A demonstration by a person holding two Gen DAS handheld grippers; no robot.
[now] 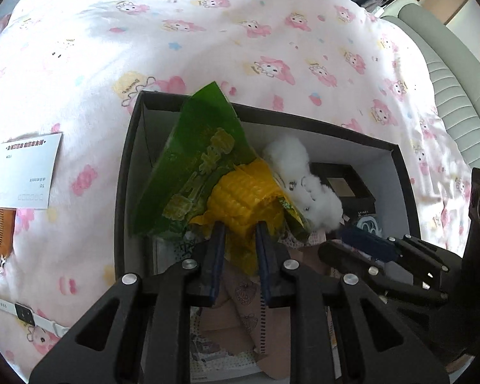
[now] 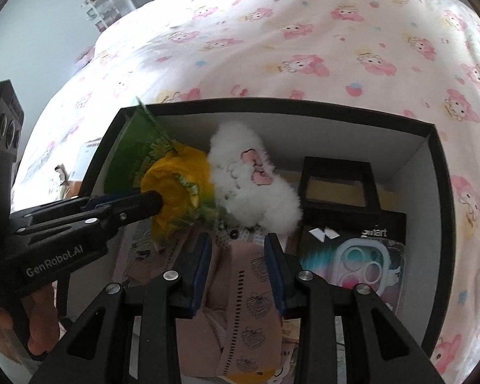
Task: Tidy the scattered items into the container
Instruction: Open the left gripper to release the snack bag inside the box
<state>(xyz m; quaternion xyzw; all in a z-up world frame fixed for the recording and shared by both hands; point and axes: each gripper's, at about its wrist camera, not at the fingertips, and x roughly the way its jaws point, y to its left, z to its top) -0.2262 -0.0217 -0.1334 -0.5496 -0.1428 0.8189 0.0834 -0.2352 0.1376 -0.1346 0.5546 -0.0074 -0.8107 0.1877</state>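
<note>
- Left wrist view, nearest: the left gripper has its jaws drawn narrow on the yellow end of a corn snack packet, the pads pressing its crinkled wrapper from both sides, above the open black box.
- Right wrist view, nearest: the right gripper stands about half open over a pink patterned cloth lying in the box; whether the pads touch the cloth is hard to tell.
- Just beyond, inside the box: a fluffy white plush toy sits beside the packet, with a small black case and a packaged phone case to its right.
- The packet's green end tilts up past the box's far left corner.
- Outside the box, left, on the pink cartoon-print bedsheet: a white envelope, a brown comb partly under it, and a white wristband watch nearer the camera.
</note>
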